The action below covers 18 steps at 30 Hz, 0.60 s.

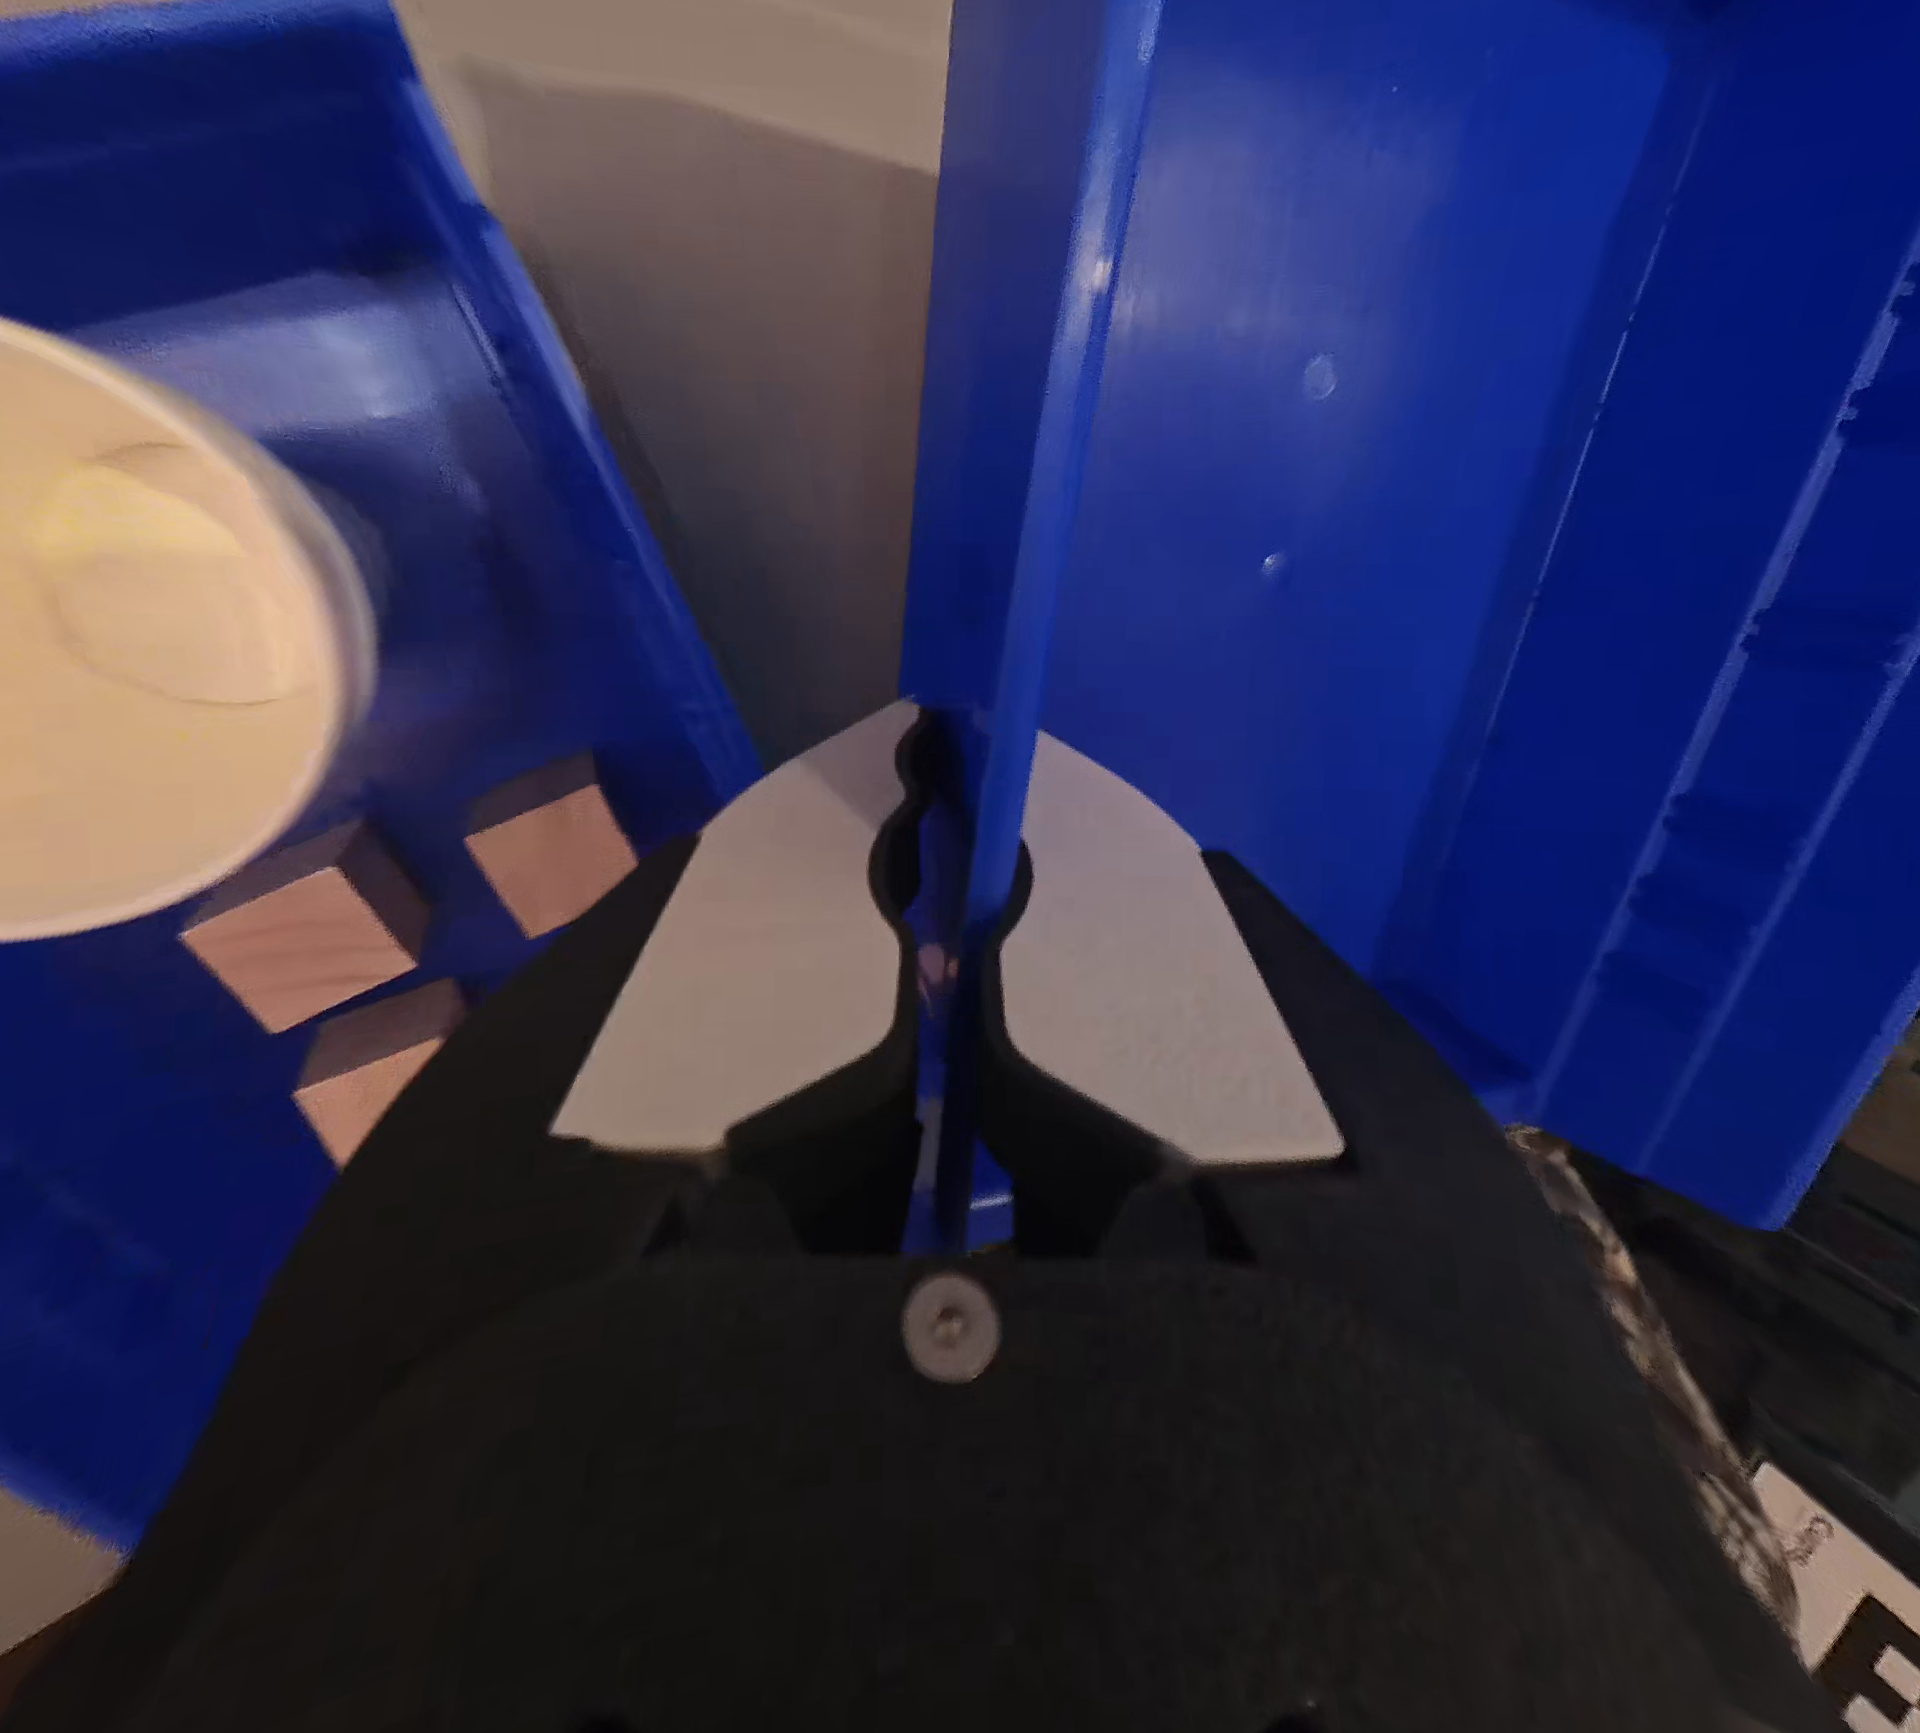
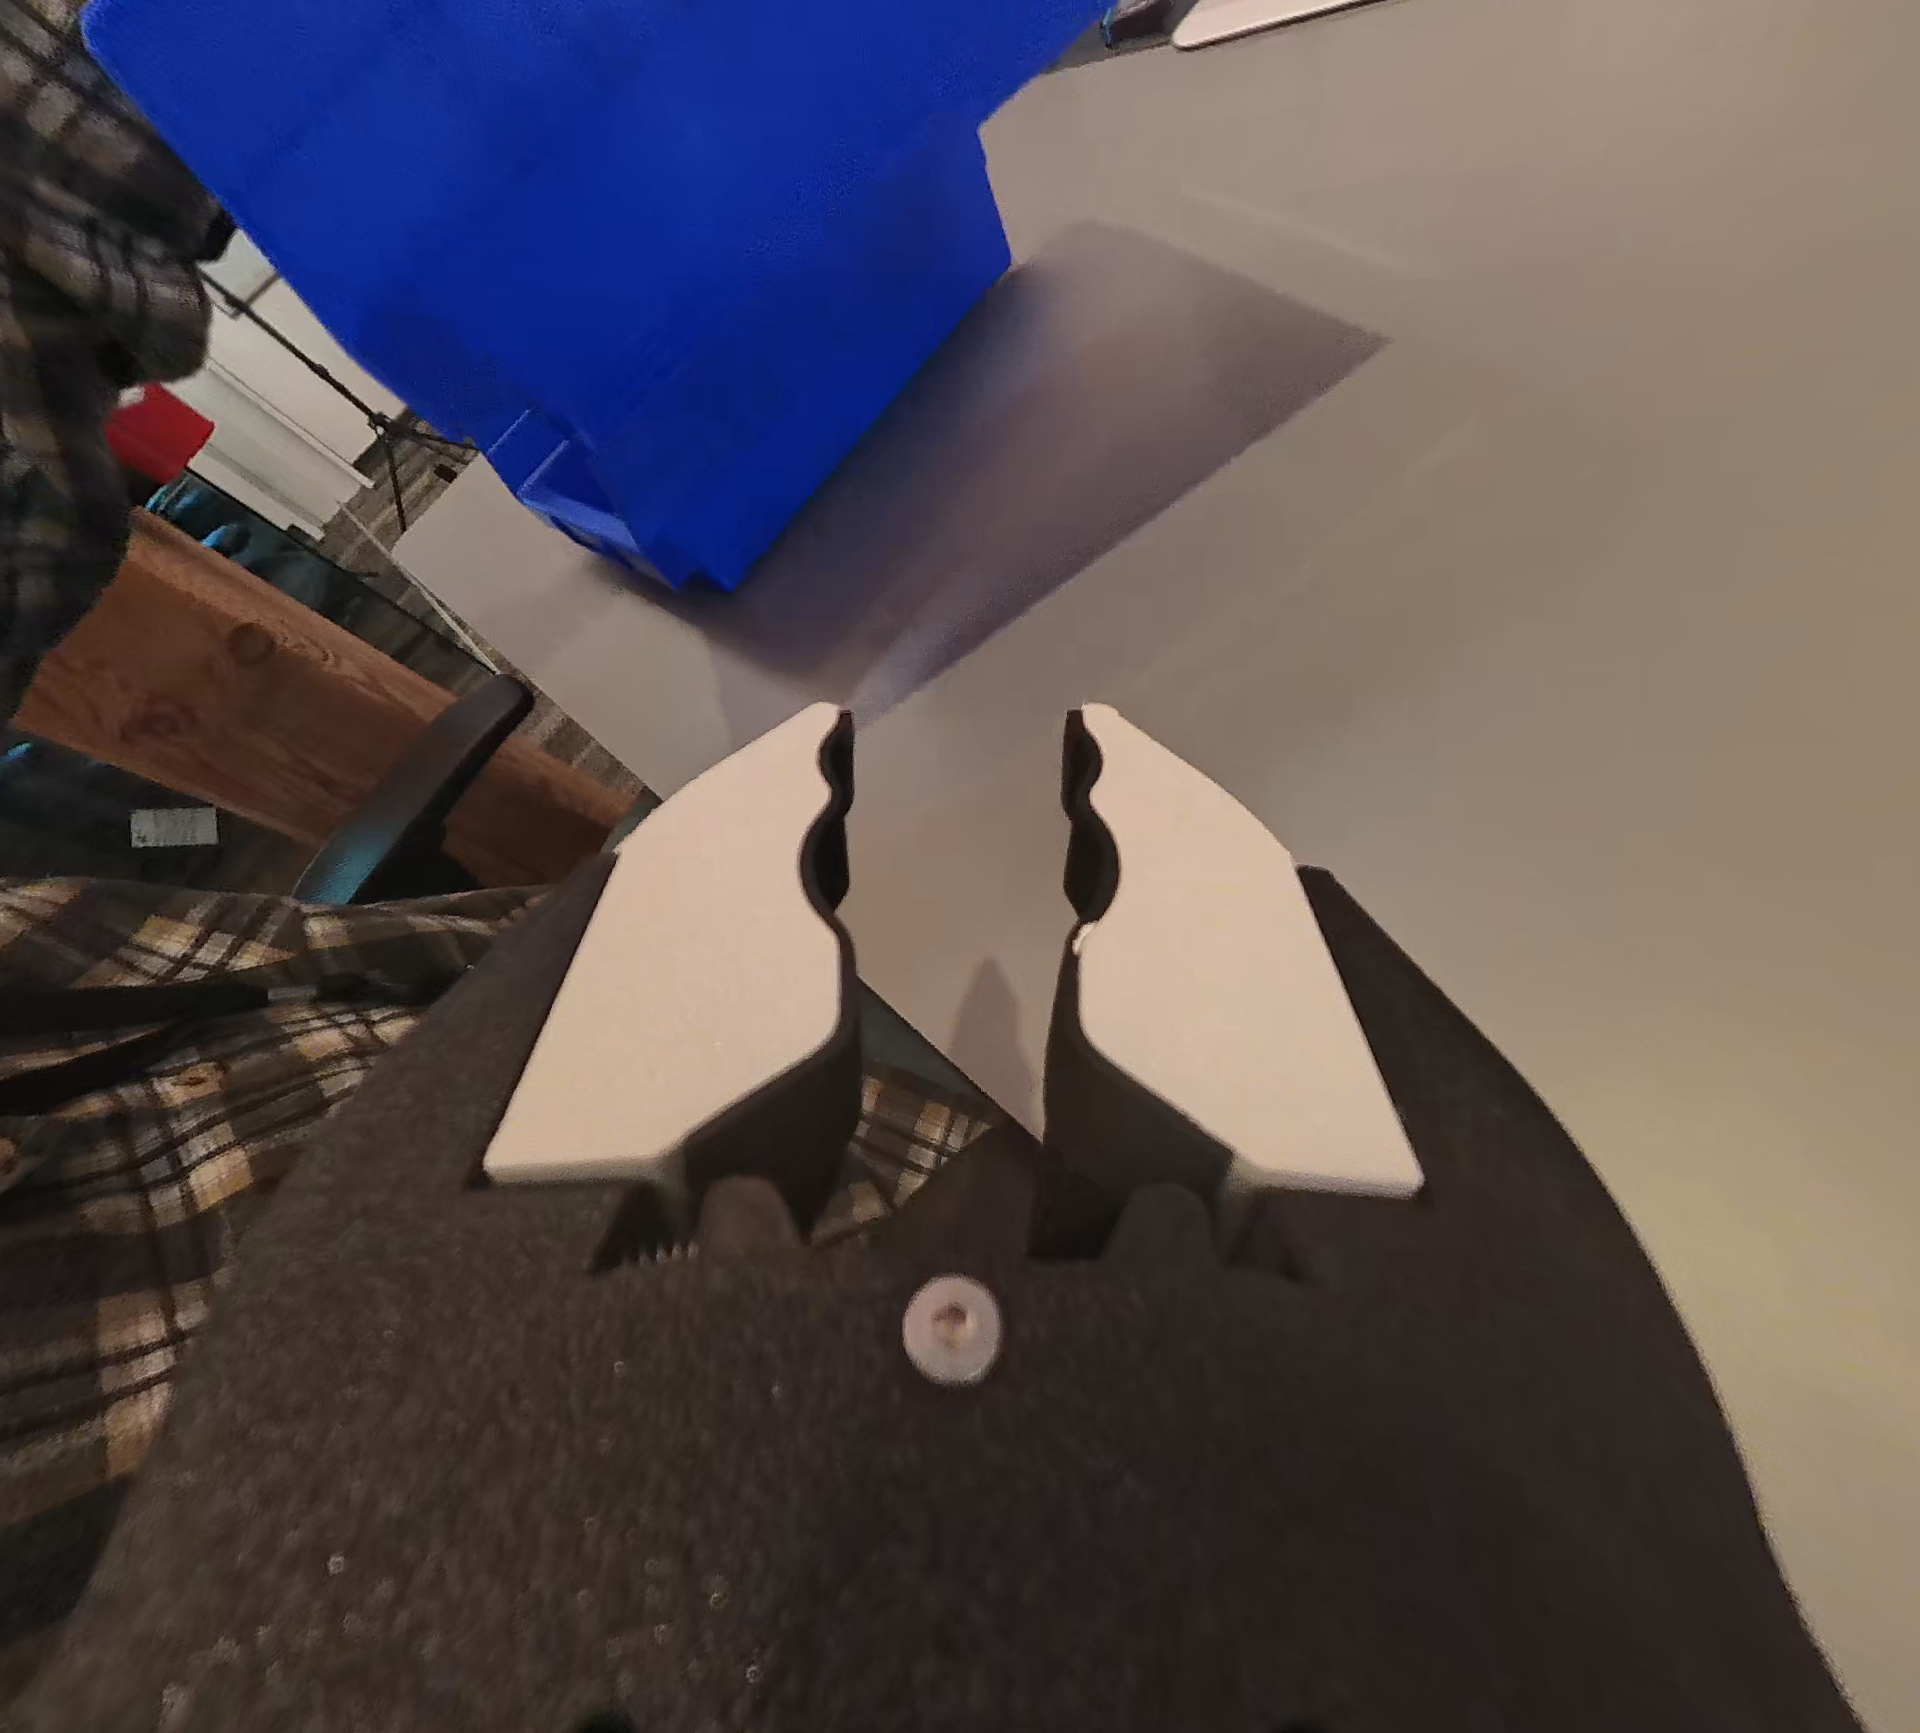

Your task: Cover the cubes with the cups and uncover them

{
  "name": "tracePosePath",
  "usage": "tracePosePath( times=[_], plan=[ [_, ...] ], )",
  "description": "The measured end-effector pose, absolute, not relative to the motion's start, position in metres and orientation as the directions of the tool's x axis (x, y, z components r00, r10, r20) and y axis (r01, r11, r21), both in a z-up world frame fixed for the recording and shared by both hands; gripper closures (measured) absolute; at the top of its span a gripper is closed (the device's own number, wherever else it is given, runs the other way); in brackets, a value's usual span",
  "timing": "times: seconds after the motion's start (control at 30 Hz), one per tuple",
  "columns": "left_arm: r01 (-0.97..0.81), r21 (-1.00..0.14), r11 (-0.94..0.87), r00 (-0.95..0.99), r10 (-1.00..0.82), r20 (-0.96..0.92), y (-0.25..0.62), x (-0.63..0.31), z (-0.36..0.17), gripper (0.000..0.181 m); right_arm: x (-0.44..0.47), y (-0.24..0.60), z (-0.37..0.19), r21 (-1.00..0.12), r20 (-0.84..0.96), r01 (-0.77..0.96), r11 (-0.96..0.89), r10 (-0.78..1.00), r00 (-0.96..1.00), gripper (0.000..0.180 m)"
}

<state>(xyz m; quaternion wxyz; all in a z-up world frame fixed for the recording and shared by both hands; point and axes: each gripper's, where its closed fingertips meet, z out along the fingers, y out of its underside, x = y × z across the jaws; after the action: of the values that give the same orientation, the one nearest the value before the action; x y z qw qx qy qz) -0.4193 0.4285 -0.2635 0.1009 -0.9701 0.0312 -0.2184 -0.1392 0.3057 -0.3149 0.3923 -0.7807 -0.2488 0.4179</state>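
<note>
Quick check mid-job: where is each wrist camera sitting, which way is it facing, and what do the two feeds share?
Left wrist: behind the left claw, shut on a blue bin wall; second bin left holds cup and cubes.
Right wrist: behind the open, empty right claw, facing across the table; plaid sleeve shows.
Shared: a blue bin, though which one cannot be told, and the table.

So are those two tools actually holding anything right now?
The left tool is clamped on the thin side wall of a blue bin. The right tool is open and holds nothing.
</note>
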Motion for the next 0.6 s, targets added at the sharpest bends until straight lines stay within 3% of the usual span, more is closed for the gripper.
tracePosePath(
  times=[0.6],
  plan=[
    [0.126, -0.141, -0.982, 0.913, 0.059, 0.403, 0.408, -0.38, -0.354, 0.172, -0.131, 0.31, -0.315, -0.82, -0.473, 0.043, -0.571, 0.718, 0.511, 0.142]
  ],
)
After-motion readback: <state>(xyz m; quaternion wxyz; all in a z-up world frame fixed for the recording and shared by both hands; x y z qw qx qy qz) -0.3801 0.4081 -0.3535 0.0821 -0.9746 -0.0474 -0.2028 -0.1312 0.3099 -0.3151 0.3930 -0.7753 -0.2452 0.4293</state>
